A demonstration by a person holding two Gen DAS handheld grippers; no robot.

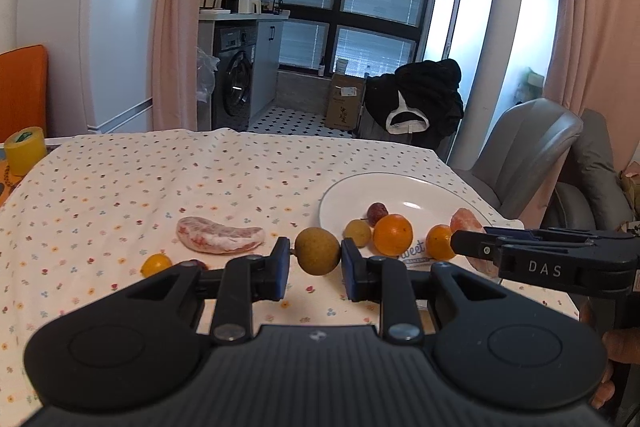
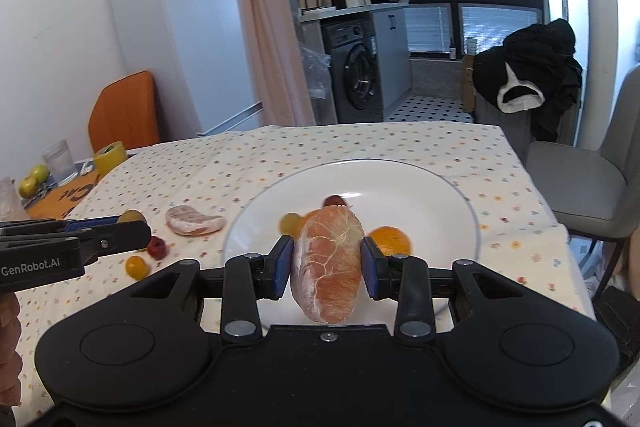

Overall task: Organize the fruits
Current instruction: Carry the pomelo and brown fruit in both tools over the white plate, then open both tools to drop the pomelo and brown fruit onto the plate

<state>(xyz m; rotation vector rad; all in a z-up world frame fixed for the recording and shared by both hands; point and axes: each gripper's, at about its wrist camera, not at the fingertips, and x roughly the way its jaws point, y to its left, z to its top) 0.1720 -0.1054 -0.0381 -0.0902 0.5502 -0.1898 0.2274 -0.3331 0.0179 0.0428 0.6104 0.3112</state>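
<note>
The left gripper (image 1: 315, 259) clamps a round brownish-yellow longan (image 1: 317, 251) between its blue pads, above the floral tablecloth (image 1: 160, 179). At its 10 o'clock lies a peeled pomelo segment (image 1: 220, 239); at 9 o'clock, a small yellow tomato (image 1: 156, 264). The right gripper (image 2: 327, 261) is closed on another peeled pomelo segment (image 2: 330, 263), held over the white plate (image 2: 452, 195). On the plate at 1 o'clock sits an orange (image 2: 390, 240), at 11 o'clock a green grape (image 2: 290, 222), blurred.
</note>
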